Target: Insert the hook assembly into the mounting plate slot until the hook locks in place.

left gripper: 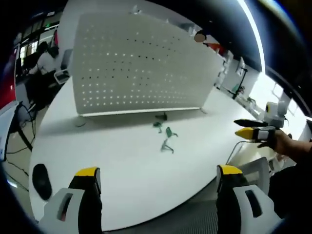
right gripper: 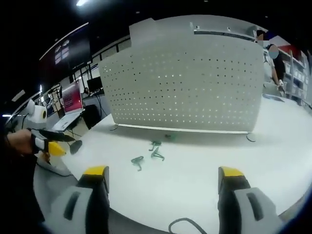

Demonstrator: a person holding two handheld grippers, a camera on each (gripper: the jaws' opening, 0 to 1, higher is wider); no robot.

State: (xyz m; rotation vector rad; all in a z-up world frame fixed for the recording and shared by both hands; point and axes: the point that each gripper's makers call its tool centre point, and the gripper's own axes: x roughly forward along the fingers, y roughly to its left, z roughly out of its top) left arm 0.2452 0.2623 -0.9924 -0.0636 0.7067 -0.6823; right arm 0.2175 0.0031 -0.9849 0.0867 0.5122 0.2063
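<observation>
Nothing is inserted yet — small green plastic hooks (left gripper: 167, 139) lie at twelve o'clock before the white perforated mounting plate (left gripper: 141, 68); the left gripper (left gripper: 158, 178) and the right gripper (right gripper: 163, 178) are held spread and empty.

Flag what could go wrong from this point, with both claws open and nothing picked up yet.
1. Several small green hooks lie close together on the white table; a wide-open right claw might catch two or nudge one away.
2. The pegboard has many identical small holes, so the hook could meet the wrong one and fail to lock.
3. The left claw sits far from the hooks; they could drift from view.
</observation>
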